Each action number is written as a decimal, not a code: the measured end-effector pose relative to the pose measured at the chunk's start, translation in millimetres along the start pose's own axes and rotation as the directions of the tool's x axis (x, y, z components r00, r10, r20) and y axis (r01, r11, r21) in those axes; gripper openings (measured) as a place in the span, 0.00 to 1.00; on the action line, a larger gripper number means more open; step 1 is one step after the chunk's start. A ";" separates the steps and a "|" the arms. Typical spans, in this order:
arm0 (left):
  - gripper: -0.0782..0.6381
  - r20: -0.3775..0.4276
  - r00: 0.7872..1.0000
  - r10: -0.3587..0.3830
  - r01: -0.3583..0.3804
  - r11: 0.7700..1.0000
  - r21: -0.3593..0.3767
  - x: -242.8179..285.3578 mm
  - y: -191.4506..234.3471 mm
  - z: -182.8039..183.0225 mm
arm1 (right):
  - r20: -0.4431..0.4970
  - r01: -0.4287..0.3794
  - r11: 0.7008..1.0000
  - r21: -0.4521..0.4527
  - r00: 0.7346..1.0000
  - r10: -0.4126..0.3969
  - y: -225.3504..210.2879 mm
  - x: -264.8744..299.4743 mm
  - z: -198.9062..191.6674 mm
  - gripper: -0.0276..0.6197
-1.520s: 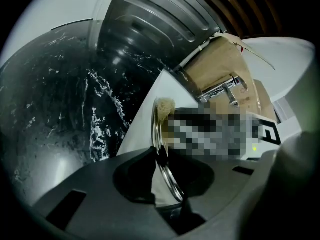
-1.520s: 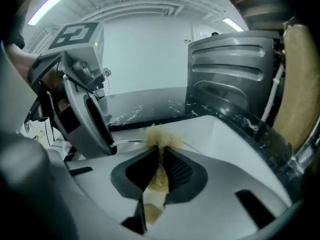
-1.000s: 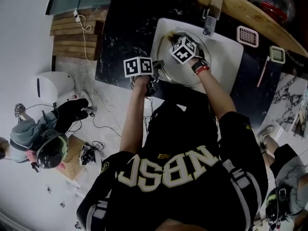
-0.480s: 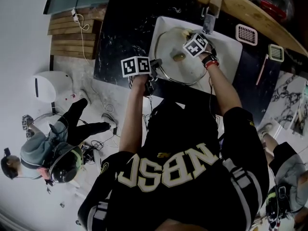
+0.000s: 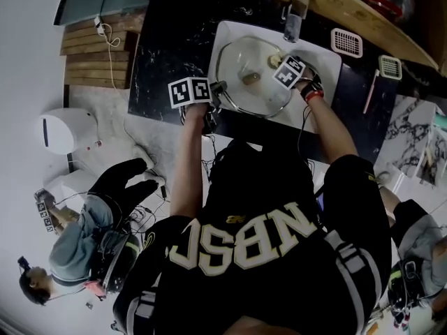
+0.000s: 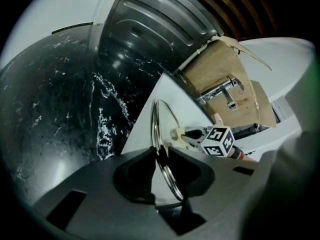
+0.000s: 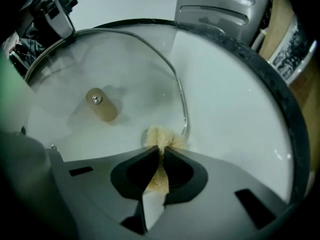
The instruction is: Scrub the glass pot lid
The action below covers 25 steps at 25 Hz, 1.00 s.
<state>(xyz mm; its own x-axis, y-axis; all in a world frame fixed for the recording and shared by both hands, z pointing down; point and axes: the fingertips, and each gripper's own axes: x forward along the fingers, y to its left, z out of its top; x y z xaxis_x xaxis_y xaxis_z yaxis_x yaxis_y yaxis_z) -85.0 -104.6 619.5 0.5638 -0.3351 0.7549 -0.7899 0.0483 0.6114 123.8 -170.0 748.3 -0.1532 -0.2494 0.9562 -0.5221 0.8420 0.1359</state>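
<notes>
The glass pot lid [image 5: 251, 75], with a metal rim and a tan knob [image 5: 250, 78], stands tilted in the white sink [image 5: 325, 68]. My left gripper [image 5: 215, 89] is shut on the lid's near-left rim. In the left gripper view the rim [image 6: 159, 129] runs edge-on between the jaws of the left gripper [image 6: 161, 153]. My right gripper [image 5: 278, 63] is shut on a tan scrub pad [image 7: 160, 136], which presses on the lid [image 7: 100, 69] by its right rim. The knob [image 7: 101, 104] lies to the pad's left.
A faucet [image 5: 293, 12] stands over the sink's far edge. Two white slotted holders [image 5: 347, 42] sit on the black marbled counter [image 5: 167, 47] at the right. A grey ribbed rack [image 7: 225, 6] is beyond the sink. A person [image 5: 91, 250] crouches on the floor at the lower left.
My right gripper slid with the pad across the lid from near the knob to the right rim by the faucet. The left gripper kept its hold. The crouching person shifted.
</notes>
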 end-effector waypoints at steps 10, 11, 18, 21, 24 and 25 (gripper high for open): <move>0.24 0.003 1.000 -0.005 0.005 1.000 0.004 0.2 -0.6 0.3 | -0.136 -0.205 0.977 0.060 0.968 0.211 43.0 -28.9 -44.2 0.11; 0.24 0.004 1.000 -0.005 0.005 1.000 0.005 0.2 -0.6 0.2 | -0.130 -0.223 0.973 0.062 0.965 0.229 47.4 -29.7 -44.4 0.11; 0.24 0.006 1.000 -0.012 0.012 1.000 0.014 1.3 -2.9 -1.1 | -0.104 -0.346 0.938 0.029 0.932 0.347 80.8 -48.1 -44.2 0.11; 0.24 0.006 1.000 -0.013 0.013 1.000 0.016 0.2 -1.3 0.2 | -0.106 -0.377 0.926 0.015 0.920 0.377 92.8 -55.3 -44.4 0.11; 0.24 0.005 1.000 -0.012 0.012 1.000 0.016 0.2 -0.8 0.5 | -0.103 -0.409 0.913 0.000 0.908 0.406 105.7 -64.4 -44.7 0.11; 0.24 0.005 1.000 -0.014 0.013 1.000 0.016 0.8 -1.1 0.5 | -0.102 -0.418 0.908 -0.004 0.904 0.416 109.7 -67.7 -45.1 0.11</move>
<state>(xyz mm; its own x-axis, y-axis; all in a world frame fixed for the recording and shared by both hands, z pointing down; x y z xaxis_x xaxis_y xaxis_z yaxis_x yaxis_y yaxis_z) -83.8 -105.3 619.3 0.5733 -0.3400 0.7454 -0.7860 0.0285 0.6175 114.7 -39.2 710.1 -0.2702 0.1735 0.9470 -0.4070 0.8708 -0.2757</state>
